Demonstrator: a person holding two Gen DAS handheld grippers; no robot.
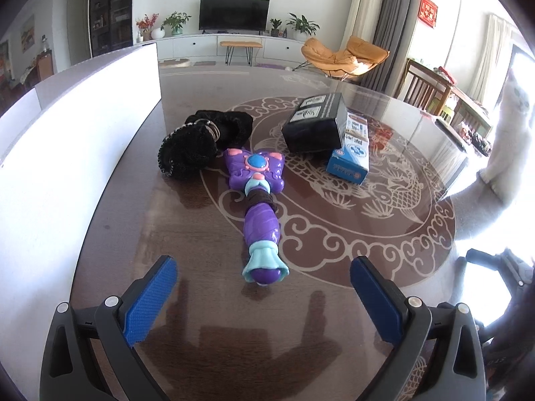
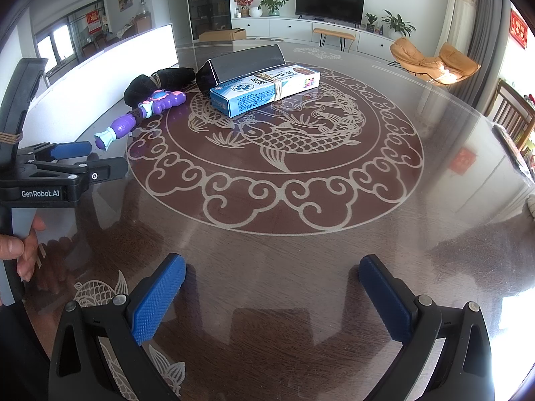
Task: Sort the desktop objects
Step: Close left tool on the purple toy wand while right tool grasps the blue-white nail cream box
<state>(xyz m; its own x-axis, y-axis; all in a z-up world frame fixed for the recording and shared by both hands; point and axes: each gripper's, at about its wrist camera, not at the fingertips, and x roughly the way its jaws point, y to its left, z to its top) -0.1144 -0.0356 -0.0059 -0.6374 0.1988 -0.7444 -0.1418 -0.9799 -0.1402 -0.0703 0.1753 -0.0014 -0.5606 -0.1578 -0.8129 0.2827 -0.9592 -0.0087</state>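
Both claws spread and empty; sorting not yet begun

Left wrist view: left claw [image 1: 264, 287] is held wide open just short of the purple toy wand [image 1: 259, 207], handle end aimed between the pads, so a grab looks lined up; black fluffy item [image 1: 197, 142] touches the wand head; black box [image 1: 316, 123] leans on the blue box [image 1: 351, 147]; white bin [image 1: 67, 153] sits left on the counter [image 1: 200, 234]. Right wrist view: right claw [image 2: 272, 294] is spread over bare counter, well apart from the objects; blue box is seen banded, print illegible; "GenRobot.AI" is read on the left claw body.
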